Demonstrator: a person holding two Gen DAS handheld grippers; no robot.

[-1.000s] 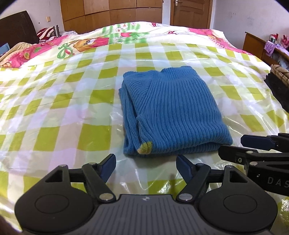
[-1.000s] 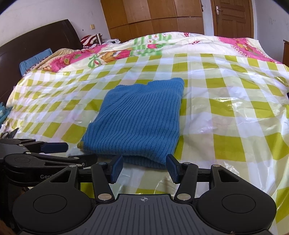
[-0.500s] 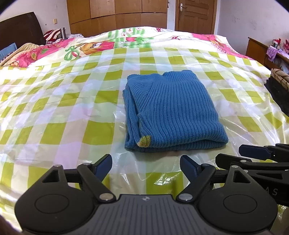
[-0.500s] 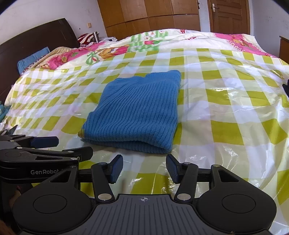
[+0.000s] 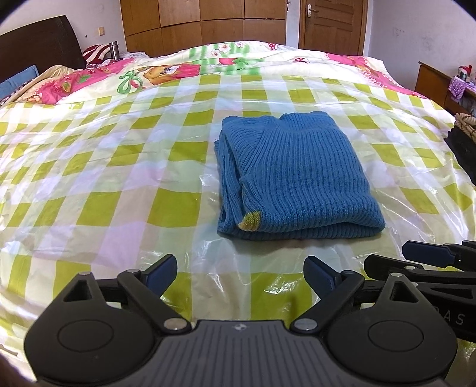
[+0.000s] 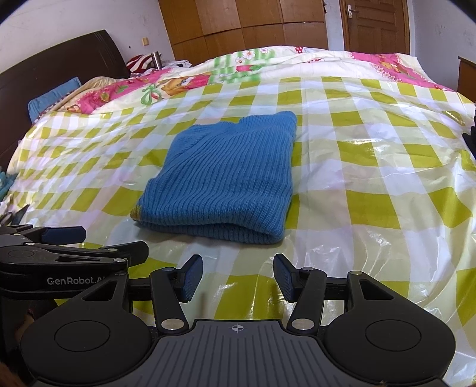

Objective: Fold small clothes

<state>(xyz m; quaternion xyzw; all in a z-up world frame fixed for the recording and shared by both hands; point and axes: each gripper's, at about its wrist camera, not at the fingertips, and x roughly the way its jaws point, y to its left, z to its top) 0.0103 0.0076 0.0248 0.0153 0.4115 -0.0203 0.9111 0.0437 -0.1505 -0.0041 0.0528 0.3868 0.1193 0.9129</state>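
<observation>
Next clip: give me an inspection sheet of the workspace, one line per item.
Surface: bed under a green-checked sheet with a clear plastic film on top.
Job's things: blue sweater, folded into a rectangle, lying flat mid-bed.
Clutter: nothing seen on the plastic near the sweater.
Grippers: left gripper open, empty, short of the sweater; right gripper open, empty, beside it.
Cables: nothing seen.
Surroundings: dark headboard, cartoon quilt, wardrobe, door.

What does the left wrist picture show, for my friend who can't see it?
A folded blue knit sweater lies on a bed's green-checked plastic sheet. The left gripper, jaws open and empty, sits before it; the right gripper is beside it.
</observation>
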